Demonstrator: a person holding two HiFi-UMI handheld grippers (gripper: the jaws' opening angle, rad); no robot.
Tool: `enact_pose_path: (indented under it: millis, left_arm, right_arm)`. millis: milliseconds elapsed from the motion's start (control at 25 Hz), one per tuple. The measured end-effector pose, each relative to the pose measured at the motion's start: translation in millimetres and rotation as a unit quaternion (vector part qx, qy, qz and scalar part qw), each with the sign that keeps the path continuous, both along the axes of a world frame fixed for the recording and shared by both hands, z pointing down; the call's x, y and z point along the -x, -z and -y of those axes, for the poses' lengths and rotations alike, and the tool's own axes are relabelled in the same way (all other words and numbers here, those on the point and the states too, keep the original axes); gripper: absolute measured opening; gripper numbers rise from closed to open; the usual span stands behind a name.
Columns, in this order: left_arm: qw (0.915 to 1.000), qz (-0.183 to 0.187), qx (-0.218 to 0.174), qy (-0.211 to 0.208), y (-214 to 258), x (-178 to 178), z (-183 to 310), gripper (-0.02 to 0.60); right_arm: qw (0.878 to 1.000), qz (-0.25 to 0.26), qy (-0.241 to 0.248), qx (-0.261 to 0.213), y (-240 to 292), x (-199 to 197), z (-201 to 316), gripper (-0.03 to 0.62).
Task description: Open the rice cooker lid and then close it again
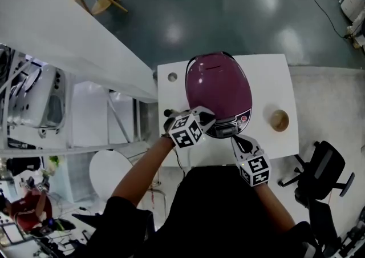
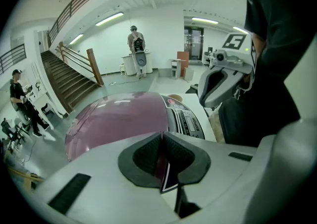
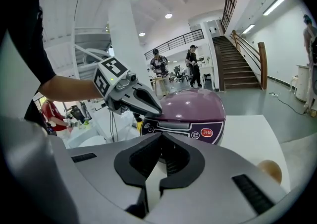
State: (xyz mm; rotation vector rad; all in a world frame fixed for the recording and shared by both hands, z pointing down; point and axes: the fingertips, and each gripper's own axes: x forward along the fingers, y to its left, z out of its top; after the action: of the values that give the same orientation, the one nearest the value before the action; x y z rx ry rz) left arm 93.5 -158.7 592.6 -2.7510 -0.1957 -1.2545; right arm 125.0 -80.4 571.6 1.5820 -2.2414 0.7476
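Note:
A purple rice cooker (image 1: pixel 219 85) stands on a small white table (image 1: pixel 274 71) with its lid down. Its control panel (image 1: pixel 228 128) faces me. My left gripper (image 1: pixel 210 121) is shut with nothing in it, and its tips lie against the cooker's front left edge beside the panel. In the left gripper view the jaws (image 2: pixel 162 141) meet right above the purple lid (image 2: pixel 119 119). My right gripper (image 1: pixel 235 139) is shut and empty, low over the table just in front of the panel. From the right gripper (image 3: pixel 159 143) I see the cooker's front (image 3: pixel 193 106) with a red button (image 3: pixel 206 133).
A brown cup (image 1: pixel 279 120) sits on the table right of the cooker, and a small round object (image 1: pixel 172 77) lies at the far left corner. A black office chair (image 1: pixel 319 171) stands to the right, white shelving (image 1: pixel 85 120) to the left.

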Motion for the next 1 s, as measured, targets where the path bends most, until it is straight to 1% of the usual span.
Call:
enact_pose_path:
  millis: [160,360,560,760,1000]
  left_arm:
    - [1.0,0.005,-0.003,0.002,-2.7,-0.6,-1.4,0.014]
    - [0.9998,0.018,0.01,-0.001,-4.6,-0.5,-1.7,0.011]
    - [0.9997,0.02,0.014,-0.009,-5.4,-0.9,-1.5,0.009]
    - [0.9989,0.031,0.034,-0.001,-6.9,-1.8,0.2,0.005]
    - [0.9987,0.024,0.046,0.004,-6.6,-1.5,0.2,0.005]
  right_arm:
    - [1.0,0.002,0.004,0.004,-2.7,2.1,-0.5,0.0]
    - [1.0,0.005,0.002,0.003,-3.7,0.3,2.1,0.0]
    - [1.0,0.008,-0.002,0.005,-5.7,-3.3,5.4,0.0]
    - [1.0,0.009,-0.004,0.007,-7.7,-6.1,7.6,0.0]
    - [1.0,0.008,-0.01,0.006,-7.7,-10.6,11.9,0.0]
